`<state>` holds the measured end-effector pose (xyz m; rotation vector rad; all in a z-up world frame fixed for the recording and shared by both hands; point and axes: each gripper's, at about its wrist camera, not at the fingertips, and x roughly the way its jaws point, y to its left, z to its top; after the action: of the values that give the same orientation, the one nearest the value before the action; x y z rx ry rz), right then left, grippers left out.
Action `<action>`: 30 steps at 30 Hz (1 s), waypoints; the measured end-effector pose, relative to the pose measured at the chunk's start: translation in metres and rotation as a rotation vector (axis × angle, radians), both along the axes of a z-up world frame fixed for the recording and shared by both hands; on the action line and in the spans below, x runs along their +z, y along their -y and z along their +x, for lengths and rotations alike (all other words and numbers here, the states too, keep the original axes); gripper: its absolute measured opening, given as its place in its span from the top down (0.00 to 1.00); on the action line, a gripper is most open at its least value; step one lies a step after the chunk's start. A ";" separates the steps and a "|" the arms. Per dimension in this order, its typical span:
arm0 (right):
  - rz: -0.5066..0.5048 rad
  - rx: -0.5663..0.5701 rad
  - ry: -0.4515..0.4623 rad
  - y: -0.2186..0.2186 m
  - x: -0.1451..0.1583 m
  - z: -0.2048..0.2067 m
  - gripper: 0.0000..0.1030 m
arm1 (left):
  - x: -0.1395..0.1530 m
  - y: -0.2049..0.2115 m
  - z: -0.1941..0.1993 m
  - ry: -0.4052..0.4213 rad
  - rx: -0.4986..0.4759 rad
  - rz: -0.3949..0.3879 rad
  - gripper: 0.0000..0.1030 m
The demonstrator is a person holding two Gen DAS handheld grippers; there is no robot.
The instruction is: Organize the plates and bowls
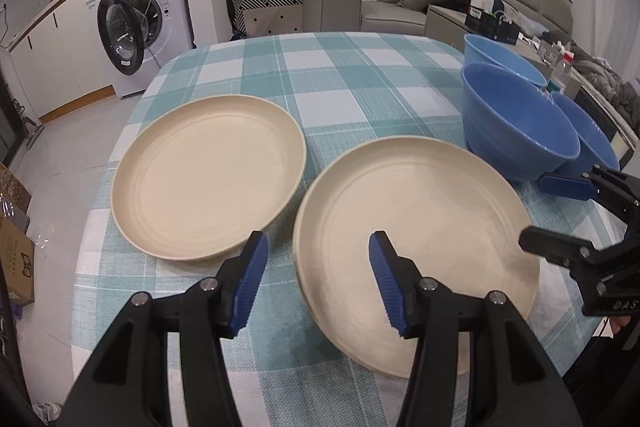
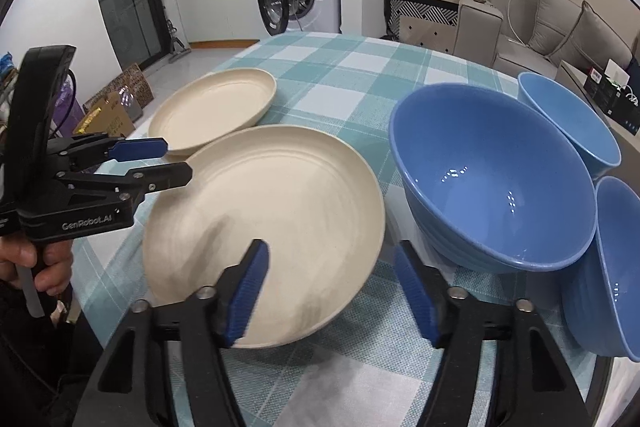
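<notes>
While both sets of fingers stood released, gripping nothing, the near plate (image 1: 416, 227) lay flat on the worktop (image 1: 340, 75); left gripper (image 1: 316, 275) straddled its left rim; right gripper (image 2: 332, 287) its right rim, bowls (image 2: 496, 179) just beyond.

Counted on the checked cloth: two round cream plastic plates (image 1: 208, 175) (image 1: 412, 239); three deep blue plastic bowls (image 2: 496, 175) (image 2: 568, 119) (image 2: 616, 267).

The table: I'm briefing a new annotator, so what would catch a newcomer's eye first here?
Two cream plates: the near plate lies between both open grippers, the far plate beside it. Three blue bowls crowd the checked tablecloth's right edge.
</notes>
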<state>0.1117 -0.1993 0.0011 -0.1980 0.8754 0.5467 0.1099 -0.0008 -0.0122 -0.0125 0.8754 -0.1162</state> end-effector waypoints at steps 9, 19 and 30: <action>0.106 0.009 0.067 0.007 0.024 -0.008 0.10 | 0.015 -0.022 -0.003 0.070 0.063 -0.032 0.18; 0.203 0.030 0.134 0.007 0.045 -0.015 0.01 | 0.026 -0.048 -0.006 0.130 0.121 -0.056 0.00; 0.199 0.062 0.152 -0.014 0.063 -0.006 0.01 | 0.032 -0.072 0.000 0.159 0.221 -0.079 0.00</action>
<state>0.1062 -0.1849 0.0637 -0.0841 0.6638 0.6645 0.1096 0.0715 0.0199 -0.1712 0.7053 0.0545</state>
